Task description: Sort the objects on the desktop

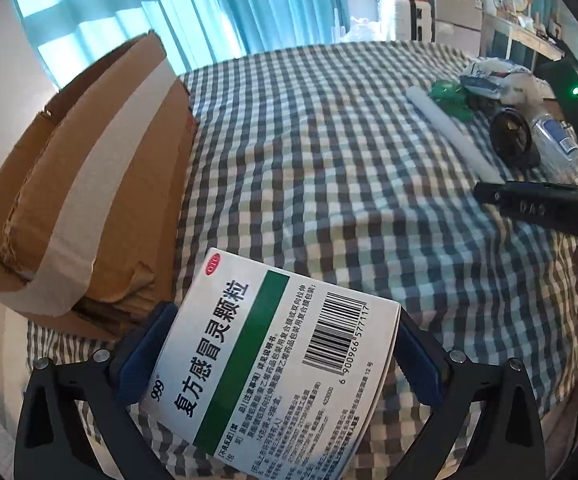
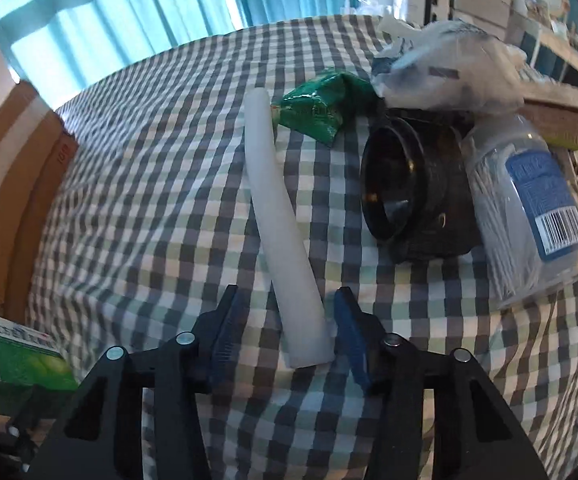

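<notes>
My left gripper is shut on a white and green medicine box and holds it above the checked tablecloth, next to the cardboard box. The medicine box also shows at the left edge of the right wrist view. My right gripper is open, its blue pads on either side of the near end of a long white foam tube that lies on the cloth. The right gripper shows in the left wrist view by the tube.
Beyond the tube lie a green packet, a black round device, a clear tub of cotton swabs, a plastic bag and a flat carton. The cardboard box stands at the table's left edge. Shelves and curtains are behind.
</notes>
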`<act>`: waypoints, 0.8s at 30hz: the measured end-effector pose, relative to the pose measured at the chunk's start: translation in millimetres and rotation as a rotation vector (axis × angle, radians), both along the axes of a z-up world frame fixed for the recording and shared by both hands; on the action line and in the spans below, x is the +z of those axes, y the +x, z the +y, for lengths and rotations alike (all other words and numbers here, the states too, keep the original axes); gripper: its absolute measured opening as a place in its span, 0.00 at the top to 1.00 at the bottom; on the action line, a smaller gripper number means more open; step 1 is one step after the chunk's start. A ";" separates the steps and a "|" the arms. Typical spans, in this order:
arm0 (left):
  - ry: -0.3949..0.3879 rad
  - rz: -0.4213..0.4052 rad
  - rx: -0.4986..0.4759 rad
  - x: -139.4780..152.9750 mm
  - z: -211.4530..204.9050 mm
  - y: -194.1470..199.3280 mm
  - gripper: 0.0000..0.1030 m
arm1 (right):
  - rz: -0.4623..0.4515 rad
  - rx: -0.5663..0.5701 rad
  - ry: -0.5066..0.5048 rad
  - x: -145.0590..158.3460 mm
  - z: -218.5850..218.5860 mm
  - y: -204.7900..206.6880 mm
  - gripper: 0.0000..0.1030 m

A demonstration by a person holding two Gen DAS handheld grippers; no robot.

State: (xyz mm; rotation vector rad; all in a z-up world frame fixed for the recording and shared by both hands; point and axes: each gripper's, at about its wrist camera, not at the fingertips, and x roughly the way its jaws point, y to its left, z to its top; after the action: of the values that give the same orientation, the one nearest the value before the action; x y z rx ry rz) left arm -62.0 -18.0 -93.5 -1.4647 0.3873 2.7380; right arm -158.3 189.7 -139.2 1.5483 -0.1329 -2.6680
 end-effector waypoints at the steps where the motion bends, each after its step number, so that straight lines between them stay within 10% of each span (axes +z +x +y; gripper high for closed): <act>1: 0.000 0.000 -0.007 0.6 1.3 -0.2 0.04 | 0.004 0.009 0.019 0.0 -1.8 1.2 0.71; 5: 0.024 0.005 -0.034 5.9 1.2 3.8 0.07 | 0.018 0.002 -0.012 2.5 3.6 8.3 0.89; 24: 0.193 0.153 0.014 79.2 -28.4 40.1 0.08 | 0.271 -0.036 -0.072 100.1 -1.8 95.0 0.89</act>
State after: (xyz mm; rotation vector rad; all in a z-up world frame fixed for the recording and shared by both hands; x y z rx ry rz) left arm -21.9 -46.4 -14.3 -1.2234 0.1102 2.8142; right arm -63.3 188.0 -39.1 1.1619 -0.2421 -2.8326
